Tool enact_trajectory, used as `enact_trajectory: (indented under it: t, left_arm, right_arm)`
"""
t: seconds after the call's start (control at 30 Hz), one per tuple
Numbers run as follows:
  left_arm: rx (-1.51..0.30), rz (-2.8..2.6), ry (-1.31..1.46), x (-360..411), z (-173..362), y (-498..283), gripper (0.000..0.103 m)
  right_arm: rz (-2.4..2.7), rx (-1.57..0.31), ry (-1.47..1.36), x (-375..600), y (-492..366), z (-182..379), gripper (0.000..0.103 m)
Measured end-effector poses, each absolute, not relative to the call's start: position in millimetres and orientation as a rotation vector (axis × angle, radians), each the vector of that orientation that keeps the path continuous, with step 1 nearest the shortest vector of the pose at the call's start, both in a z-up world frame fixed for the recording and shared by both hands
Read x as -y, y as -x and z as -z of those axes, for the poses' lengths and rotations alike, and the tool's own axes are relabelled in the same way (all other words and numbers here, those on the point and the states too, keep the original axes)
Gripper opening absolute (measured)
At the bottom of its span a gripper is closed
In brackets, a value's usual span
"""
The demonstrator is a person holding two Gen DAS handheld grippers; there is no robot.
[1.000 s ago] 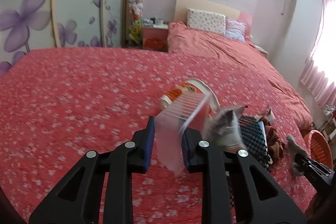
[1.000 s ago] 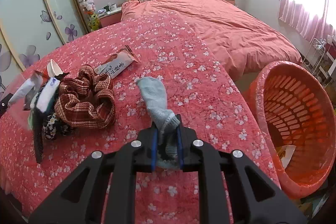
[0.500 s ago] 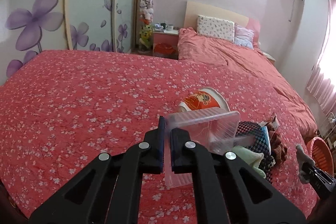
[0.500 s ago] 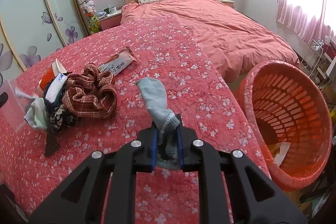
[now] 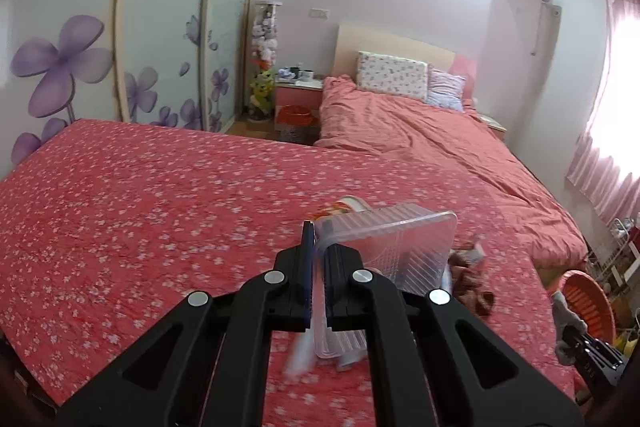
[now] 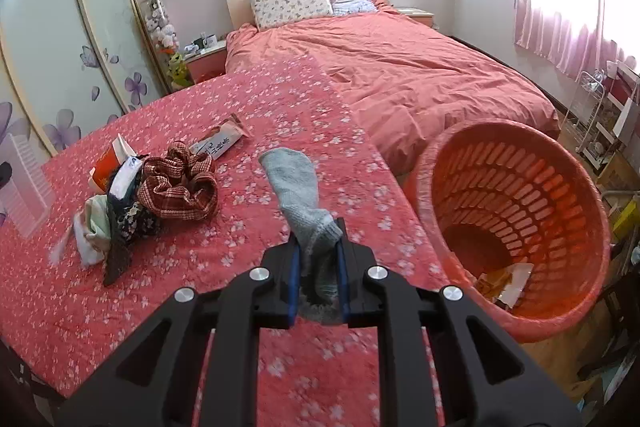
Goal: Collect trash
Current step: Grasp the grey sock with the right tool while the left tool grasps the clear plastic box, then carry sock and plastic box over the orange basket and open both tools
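Note:
My left gripper [image 5: 316,247] is shut on the rim of a clear plastic tray [image 5: 396,247], held lifted above the red flowered bed cover. The same clear plastic tray [image 6: 28,187] shows at the left edge of the right wrist view. My right gripper [image 6: 318,247] is shut on a grey sock [image 6: 298,187] that hangs over the cover. An orange slotted basket [image 6: 516,203] stands by the bed's right side with some trash in its bottom. On the cover lie an orange paper cup [image 6: 108,167], a snack wrapper [image 6: 222,143] and a heap of cloth items [image 6: 160,195].
A second bed with a pink duvet [image 6: 420,67] and pillows lies behind. A wardrobe with purple flowers [image 5: 120,67] fills the left wall. A wire rack [image 6: 592,115] stands at the far right under the pink curtains. The bed cover's left half [image 5: 140,207] holds nothing.
My left gripper closed on the clear tray and lifted it off the pile, leaving the cup below. My right gripper carried the grey sock to the right, nearer the orange basket.

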State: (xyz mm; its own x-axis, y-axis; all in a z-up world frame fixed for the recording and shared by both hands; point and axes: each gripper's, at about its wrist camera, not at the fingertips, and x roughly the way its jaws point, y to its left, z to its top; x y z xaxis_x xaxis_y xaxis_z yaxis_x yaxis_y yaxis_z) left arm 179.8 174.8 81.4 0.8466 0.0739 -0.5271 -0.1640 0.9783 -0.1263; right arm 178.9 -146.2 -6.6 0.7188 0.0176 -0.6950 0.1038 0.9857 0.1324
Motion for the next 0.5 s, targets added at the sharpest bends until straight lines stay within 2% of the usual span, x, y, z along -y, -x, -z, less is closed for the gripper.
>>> enact_trajectory:
  t: [0.5]
  left_arm:
    - [-0.581,0.074,0.121,-79,-73,-168,0.004]
  right_arm:
    - [0.121,-0.726,-0.234,200,-133,-1,0.016]
